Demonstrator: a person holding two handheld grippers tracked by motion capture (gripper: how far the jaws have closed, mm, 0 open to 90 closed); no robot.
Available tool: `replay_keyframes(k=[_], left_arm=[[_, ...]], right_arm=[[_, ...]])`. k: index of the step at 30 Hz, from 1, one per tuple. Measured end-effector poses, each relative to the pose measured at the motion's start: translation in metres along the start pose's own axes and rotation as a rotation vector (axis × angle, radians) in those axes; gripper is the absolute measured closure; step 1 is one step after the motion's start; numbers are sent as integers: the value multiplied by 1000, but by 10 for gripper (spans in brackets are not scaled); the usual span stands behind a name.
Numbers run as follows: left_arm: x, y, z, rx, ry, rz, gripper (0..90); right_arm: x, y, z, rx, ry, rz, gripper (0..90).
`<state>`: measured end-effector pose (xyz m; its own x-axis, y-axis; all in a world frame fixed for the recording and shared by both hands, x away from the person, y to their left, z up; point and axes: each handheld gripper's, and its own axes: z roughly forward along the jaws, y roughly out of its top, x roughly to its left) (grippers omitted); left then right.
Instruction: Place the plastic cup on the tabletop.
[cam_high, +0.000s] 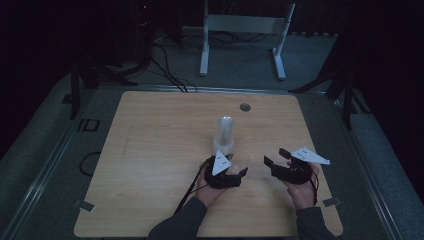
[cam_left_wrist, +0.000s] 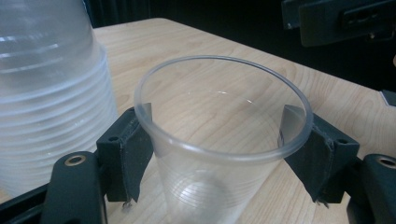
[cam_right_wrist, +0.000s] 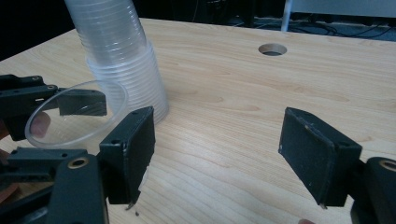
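Gripping a clear cup (cam_left_wrist: 219, 140) between the left gripper's (cam_high: 223, 172) jaws beside the stack (cam_high: 224, 134), toward the table's (cam_high: 150, 150) near edge, keeping pressure light against crushing, right gripper (cam_high: 290, 167) waiting spread, empty.

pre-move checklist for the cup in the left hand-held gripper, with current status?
1. Left hand-held gripper shut on the single clear cup, one jaw on each side just under the rim: ok.
2. Cup upright, mouth up, rim not visibly crushed: ok.
3. Cup separated from the cup stack: ok, it stands beside the stack, not nested in it.
4. Cup lifted off the table or resting on it: cannot tell, its base is cut off in the left gripper view.
5. Right hand-held gripper open, nothing between its jaws: ok.
6. Stack standing upright: ok.
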<state>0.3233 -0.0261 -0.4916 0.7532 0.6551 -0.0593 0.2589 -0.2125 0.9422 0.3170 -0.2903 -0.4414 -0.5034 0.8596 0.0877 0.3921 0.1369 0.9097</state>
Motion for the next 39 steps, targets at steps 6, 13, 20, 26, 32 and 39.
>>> replay_keyframes(k=[6, 13, 20, 26, 32, 39], left_arm=[[0, -1, 2, 22, 0, -4, 229], [0, -2, 3, 41, -7, -9, 194], [0, -3, 2, 58, -16, -11, 181], [2, -5, -2, 60, -19, -25, 170], [3, -8, -9, 63, -22, -29, 169], [5, -11, -16, 64, -20, -33, 169]], right_arm=[[0, 0, 0, 0, -1, 0, 265], [0, 0, 0, 1, 0, 1, 265], [0, 0, 0, 1, 0, 1, 265], [-1, -1, 0, -1, -1, 1, 265], [-1, 0, -1, -1, -2, 4, 265], [-2, 0, -1, -2, 0, 5, 265]])
